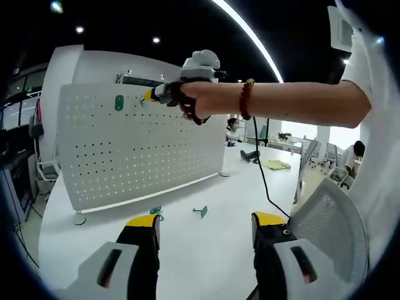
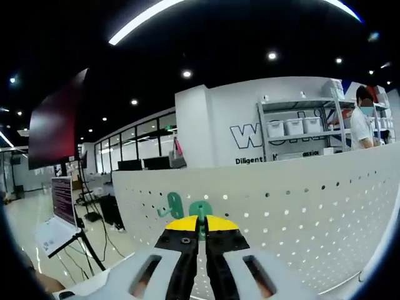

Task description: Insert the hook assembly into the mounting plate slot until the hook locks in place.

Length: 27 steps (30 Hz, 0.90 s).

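A white pegboard mounting plate [image 1: 140,147] stands upright on the white table [image 1: 206,250]. One green hook [image 1: 119,102] hangs near the plate's top left. My right gripper [image 1: 150,95], held by a person's hand, is at the plate's upper part just right of that hook. In the right gripper view my right gripper [image 2: 200,228] is shut on a second green hook [image 2: 200,211], pressed against the plate [image 2: 281,206] beside the hung hook [image 2: 173,205]. My left gripper [image 1: 205,222] is open low over the table. Two loose green hooks [image 1: 155,211] [image 1: 200,212] lie before the plate.
A grey mesh office chair [image 1: 334,219] stands at the right by the person's body. A black cable [image 1: 265,181] runs across the table. A yellow-green item [image 1: 275,164] lies far back. Shelving with bins [image 2: 294,128] and another person stand behind the plate.
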{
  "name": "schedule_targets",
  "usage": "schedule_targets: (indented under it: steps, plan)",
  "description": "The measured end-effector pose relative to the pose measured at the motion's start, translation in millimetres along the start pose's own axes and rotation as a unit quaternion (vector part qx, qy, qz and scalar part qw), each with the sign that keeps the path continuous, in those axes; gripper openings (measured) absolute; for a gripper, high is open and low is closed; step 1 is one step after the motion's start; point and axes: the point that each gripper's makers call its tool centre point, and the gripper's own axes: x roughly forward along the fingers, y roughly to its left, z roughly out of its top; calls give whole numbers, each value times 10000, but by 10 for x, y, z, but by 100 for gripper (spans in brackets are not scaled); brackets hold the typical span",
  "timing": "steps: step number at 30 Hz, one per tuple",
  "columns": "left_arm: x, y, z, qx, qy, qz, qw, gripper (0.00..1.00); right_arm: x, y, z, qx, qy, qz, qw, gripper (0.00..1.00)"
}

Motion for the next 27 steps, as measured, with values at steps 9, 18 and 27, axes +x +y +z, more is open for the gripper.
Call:
schedule_targets:
  steps: [9, 18, 27]
  plan:
    - [77, 5, -28, -23, -20, -95, 10000, 61, 132, -10, 77, -37, -152, -101, 9998, 1]
    - [61, 73, -28, -98, -76, -30, 9999, 61, 247, -65, 20, 52, -133, -248, 9996, 1]
    - [63, 100, -84, -206, -59, 5, 9998, 61, 294, -43, -7, 90, -220, -400, 9989, 1]
